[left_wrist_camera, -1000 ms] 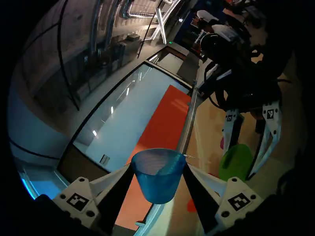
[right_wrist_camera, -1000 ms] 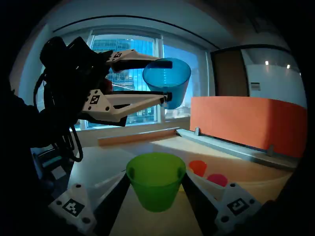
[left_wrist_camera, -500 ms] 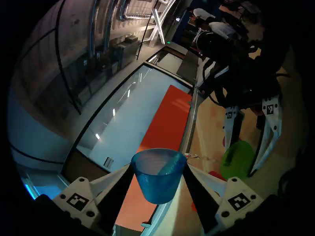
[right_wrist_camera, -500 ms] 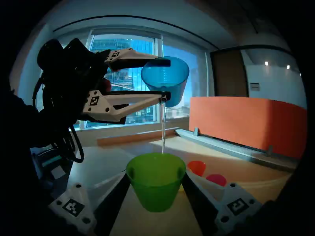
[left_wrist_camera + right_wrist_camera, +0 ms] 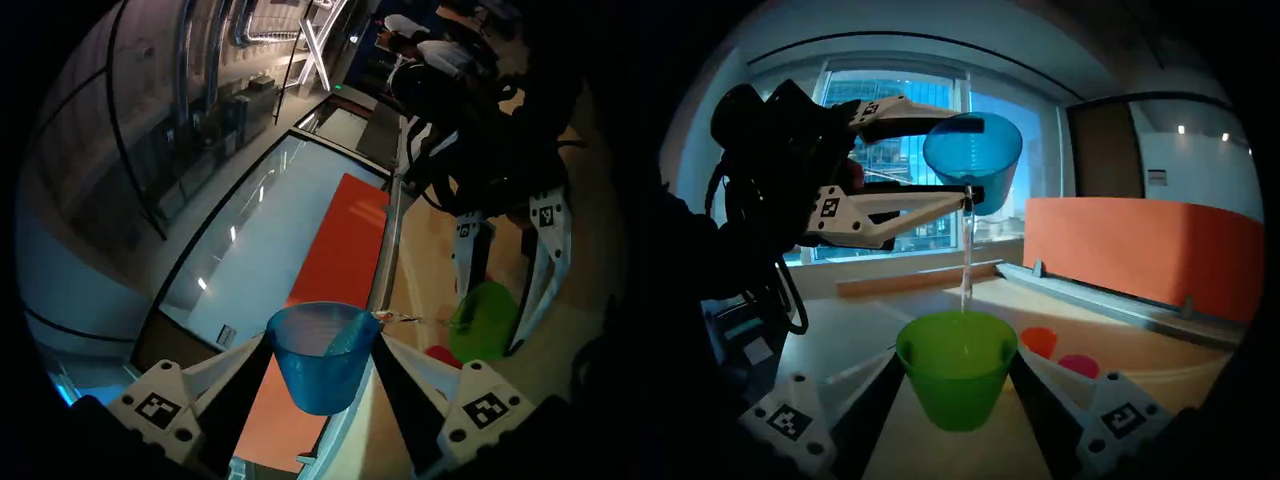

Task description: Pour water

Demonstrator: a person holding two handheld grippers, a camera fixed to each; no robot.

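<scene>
A translucent blue cup sits clamped in my left gripper, tipped well over on its side. In the right gripper view the same blue cup hangs high, held by the left gripper, and a thin stream of water falls from its rim into the green cup. My right gripper is shut on that green cup, holding it upright just above the table. In the left gripper view the green cup and the right gripper are at the right.
An orange partition runs along the table's far right side. A small orange cup and a pink cup stand on the wooden table behind the green cup. Large windows are behind. A person's dark sleeve is at left.
The blue cup has tipped further and a stream of water, absent a second ago, now runs into the green cup and has thickened. The green cup stays put.
</scene>
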